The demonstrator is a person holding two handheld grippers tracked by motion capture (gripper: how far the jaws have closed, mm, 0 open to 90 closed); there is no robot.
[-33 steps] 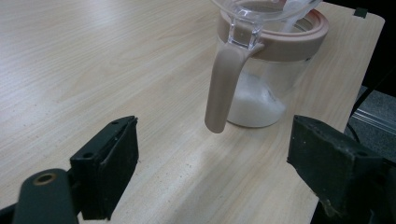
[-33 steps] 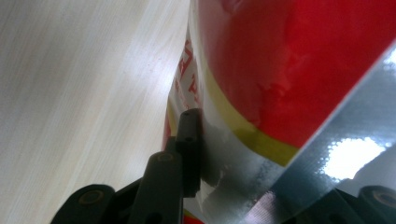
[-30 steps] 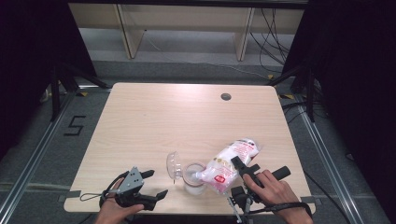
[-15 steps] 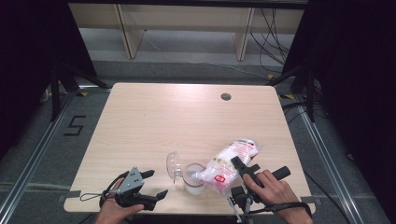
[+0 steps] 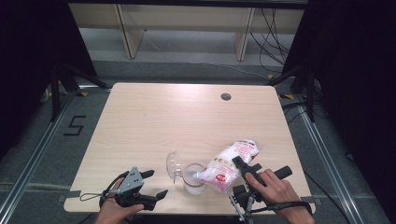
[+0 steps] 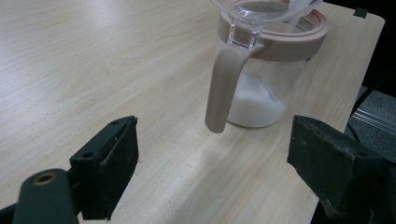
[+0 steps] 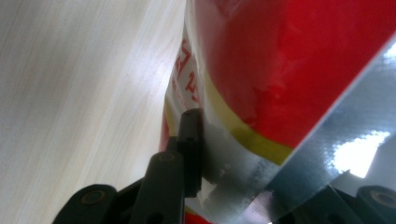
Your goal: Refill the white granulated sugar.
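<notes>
- The bag [image 7: 289,70] runs off the top and right edges of the right gripper view; its print is too close to read.
- The jar [image 6: 266,70] is cut by the left gripper view's top edge.
- The bag's mouth over the jar's rim is too small to make out from above.

Black two-jaw grippers [image 5: 156,184], trailing cables
</notes>
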